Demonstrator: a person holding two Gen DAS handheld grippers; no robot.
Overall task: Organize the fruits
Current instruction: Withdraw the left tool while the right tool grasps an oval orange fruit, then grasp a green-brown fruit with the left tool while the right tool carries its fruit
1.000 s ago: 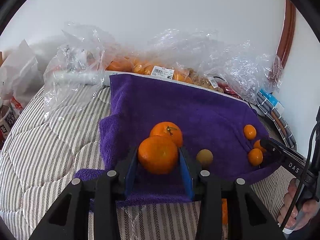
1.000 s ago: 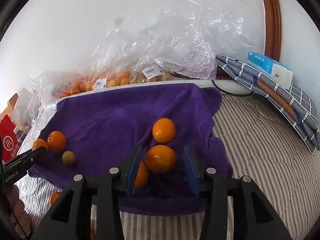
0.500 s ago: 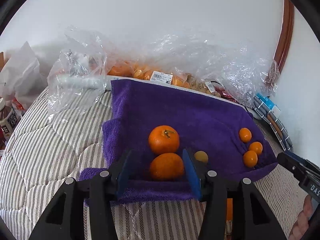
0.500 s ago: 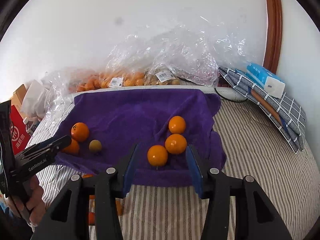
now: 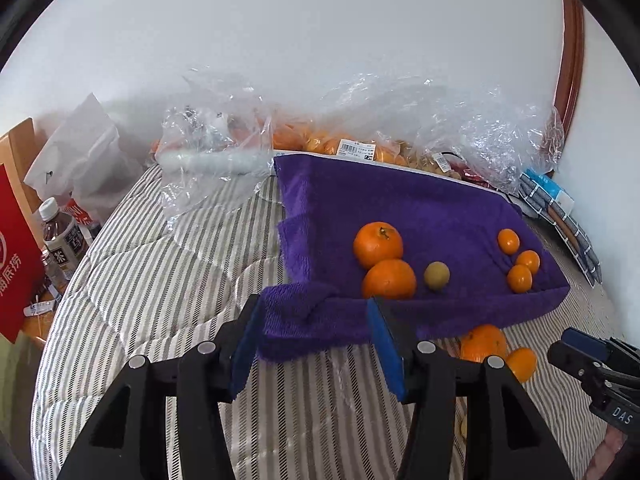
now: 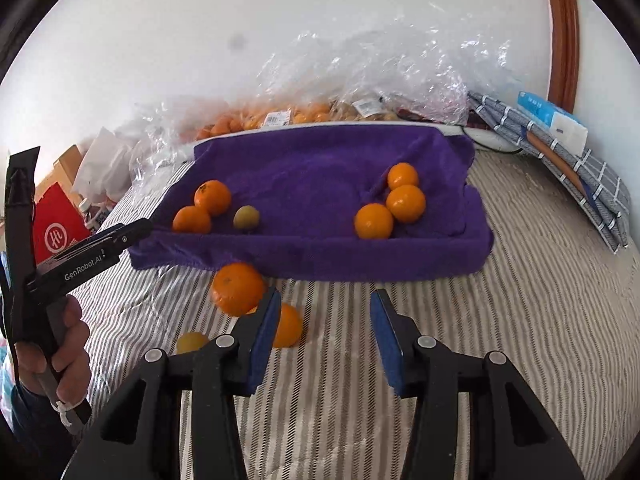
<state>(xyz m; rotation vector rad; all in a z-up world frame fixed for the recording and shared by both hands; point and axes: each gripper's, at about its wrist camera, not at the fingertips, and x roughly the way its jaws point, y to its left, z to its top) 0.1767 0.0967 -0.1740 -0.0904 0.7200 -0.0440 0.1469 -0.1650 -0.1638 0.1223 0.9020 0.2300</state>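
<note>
A purple towel (image 5: 400, 200) (image 6: 320, 168) lies on the striped bed. On its left part sit two large oranges (image 5: 389, 279) (image 6: 192, 219) and a small yellow-green fruit (image 5: 436, 275) (image 6: 246, 217). On its right part sit three small oranges (image 5: 519, 278) (image 6: 374, 221). Loose fruit lies on the bed in front of the towel: a large orange (image 6: 237, 288) (image 5: 483, 342), a smaller orange (image 6: 287, 326) and a small yellow fruit (image 6: 191, 342). My left gripper (image 5: 316, 344) is open and empty before the towel's front left corner. My right gripper (image 6: 324, 340) is open and empty over the bed.
Clear plastic bags of fruit (image 5: 360, 136) (image 6: 320, 96) line the wall behind the towel. Bottles (image 5: 64, 236) and a red carton (image 5: 16, 264) stand off the bed's left side. Folded checked cloth and a blue box (image 6: 552, 120) lie at the right.
Both grippers have let go of their oranges on the towel and drawn back toward me. Both now stand open and empty, with loose fruit on the bed now in view.
</note>
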